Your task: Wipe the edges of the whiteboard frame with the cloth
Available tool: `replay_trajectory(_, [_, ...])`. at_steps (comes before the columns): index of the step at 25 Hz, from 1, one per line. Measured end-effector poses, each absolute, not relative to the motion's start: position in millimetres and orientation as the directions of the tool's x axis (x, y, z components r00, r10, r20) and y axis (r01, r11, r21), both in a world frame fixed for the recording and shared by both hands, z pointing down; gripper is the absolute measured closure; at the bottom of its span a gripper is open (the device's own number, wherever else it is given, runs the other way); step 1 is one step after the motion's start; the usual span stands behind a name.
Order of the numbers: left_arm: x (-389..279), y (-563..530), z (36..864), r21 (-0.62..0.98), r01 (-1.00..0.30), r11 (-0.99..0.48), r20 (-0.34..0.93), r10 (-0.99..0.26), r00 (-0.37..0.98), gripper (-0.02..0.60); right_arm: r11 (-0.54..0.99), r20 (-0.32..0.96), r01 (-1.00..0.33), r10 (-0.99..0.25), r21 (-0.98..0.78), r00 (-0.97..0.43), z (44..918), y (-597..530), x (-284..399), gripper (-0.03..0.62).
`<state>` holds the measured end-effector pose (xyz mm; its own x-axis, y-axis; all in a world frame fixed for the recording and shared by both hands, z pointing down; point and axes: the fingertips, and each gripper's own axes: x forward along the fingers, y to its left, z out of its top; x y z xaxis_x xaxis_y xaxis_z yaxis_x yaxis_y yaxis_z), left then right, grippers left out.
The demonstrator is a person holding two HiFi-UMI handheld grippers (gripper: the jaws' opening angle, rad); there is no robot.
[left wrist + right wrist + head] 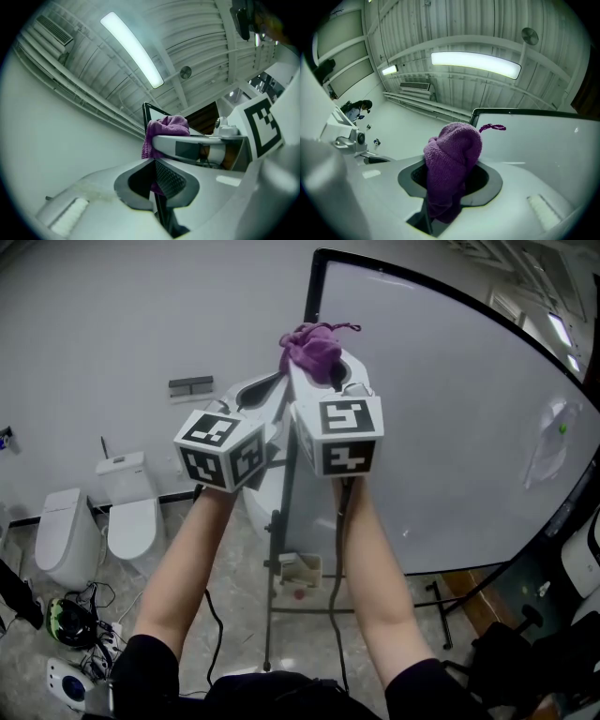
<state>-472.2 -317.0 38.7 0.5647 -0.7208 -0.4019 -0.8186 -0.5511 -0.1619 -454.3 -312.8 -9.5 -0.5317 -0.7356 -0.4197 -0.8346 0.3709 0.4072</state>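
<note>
The purple cloth (312, 351) is bunched between the jaws of my right gripper (323, 371), which is shut on it and held up beside the top left corner of the whiteboard (450, 427). The board's black frame (309, 296) runs down just behind both grippers. From the right gripper view, the cloth (452, 159) bulges out of the right gripper (445, 187), and the frame's top edge (525, 111) lies beyond. My left gripper (267, 390) sits close to the left of the right one. Its jaws are shut with nothing held (153, 180), and past them show the cloth (168, 126) and the frame (146, 112).
The whiteboard stands on a metal stand (277, 559) with a small box (300, 568) hung on it. Two white toilets (127, 502) (66, 535) stand by the wall at the left. A helmet and cables (70, 620) lie on the floor. A chair (586, 568) is at the right.
</note>
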Motion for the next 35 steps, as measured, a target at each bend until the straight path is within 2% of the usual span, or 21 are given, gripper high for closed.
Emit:
replay_trajectory(24, [-467,-309,-53,-0.235,-0.801,-0.55,-0.47,-0.657,0.589,0.578,0.297,-0.53,-0.848,-0.677,0.439,-0.511,-107,-296,-452,0.447])
replay_trajectory(35, [-462,-305,-87,-0.276,-0.787,-0.552,-0.49,-0.623,0.609,0.578,0.258,-0.537,-0.859,-0.691,0.442,-0.484,-150,-303,-449,0.447])
